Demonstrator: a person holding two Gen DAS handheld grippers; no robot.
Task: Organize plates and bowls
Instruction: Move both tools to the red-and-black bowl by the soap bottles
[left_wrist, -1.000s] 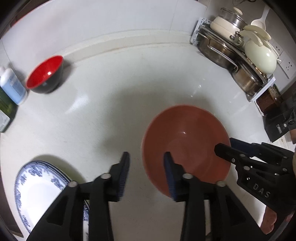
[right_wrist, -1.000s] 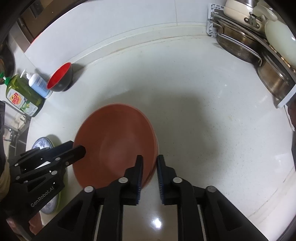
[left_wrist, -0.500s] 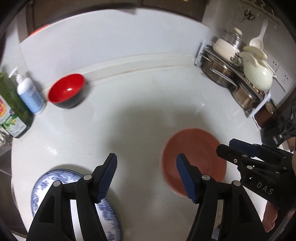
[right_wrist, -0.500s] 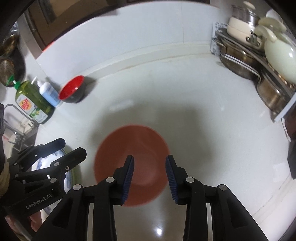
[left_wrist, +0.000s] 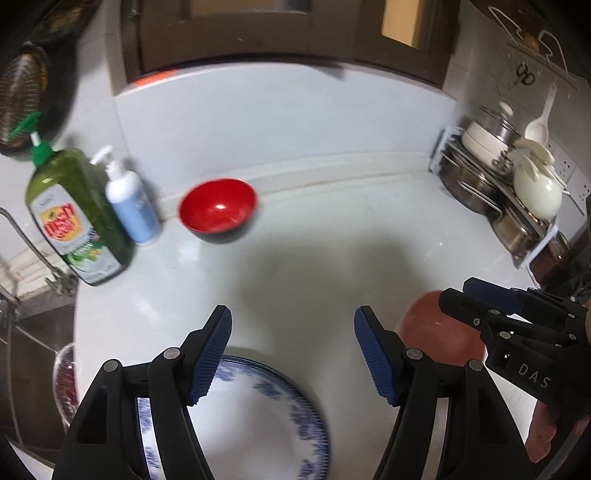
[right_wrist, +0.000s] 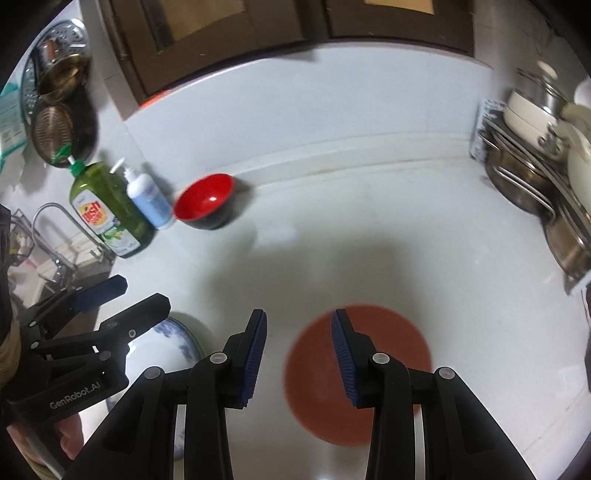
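A brown plate (right_wrist: 365, 373) lies flat on the white counter, below my right gripper (right_wrist: 298, 354), which is open and empty above it; the plate also shows in the left wrist view (left_wrist: 436, 332). My left gripper (left_wrist: 292, 350) is open and empty, held above a blue-and-white plate (left_wrist: 258, 417) at the counter's near left; that plate also shows in the right wrist view (right_wrist: 173, 339). A red bowl with a black outside (left_wrist: 218, 208) stands at the back left, also seen from the right wrist (right_wrist: 205, 199).
A green dish-soap bottle (left_wrist: 74, 218) and a white-and-blue pump bottle (left_wrist: 129, 203) stand left of the red bowl. A rack of steel pots and cream cookware (left_wrist: 513, 184) fills the back right corner. A sink and tap (right_wrist: 55, 236) lie at the left.
Both grippers have let go of the brown plate, opened wide and risen away from the counter. The left gripper has swung left over the blue-and-white plate.
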